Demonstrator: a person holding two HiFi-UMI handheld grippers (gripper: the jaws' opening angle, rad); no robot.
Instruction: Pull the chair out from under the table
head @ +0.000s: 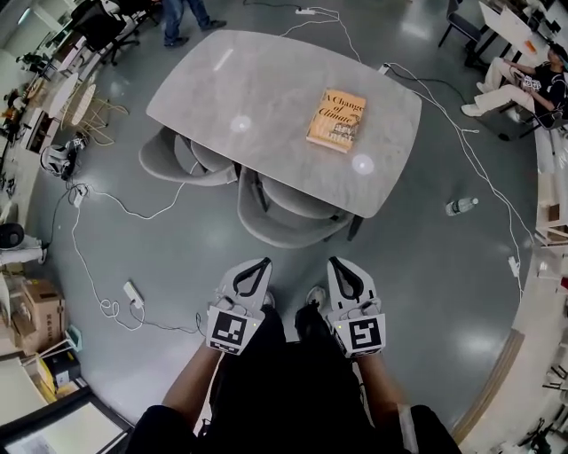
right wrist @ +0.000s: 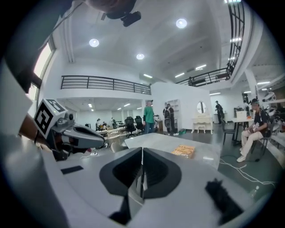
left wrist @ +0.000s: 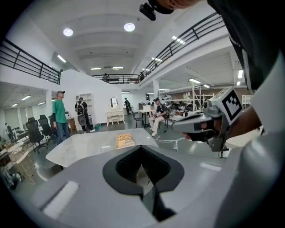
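Two grey upholstered chairs are tucked under the near edge of a pale oval table (head: 266, 80): one nearer me (head: 288, 213) and one to its left (head: 182, 160). An orange book (head: 337, 120) lies on the tabletop, also visible as the book (left wrist: 125, 140) and the book (right wrist: 184, 151). My left gripper (head: 256, 266) and right gripper (head: 337, 264) are held side by side in front of my body, a short way from the nearer chair. Both are shut with nothing between the jaws. In the left gripper view the right gripper (left wrist: 178, 126) shows at the right.
Cables (head: 115, 293) and a power strip (head: 133, 293) lie on the grey floor at my left, and a plastic bottle (head: 461, 206) lies right of the table. Cardboard boxes (head: 35, 315) stand at the left edge. People stand beyond the table (head: 182, 18), and one sits at the right (head: 524, 84).
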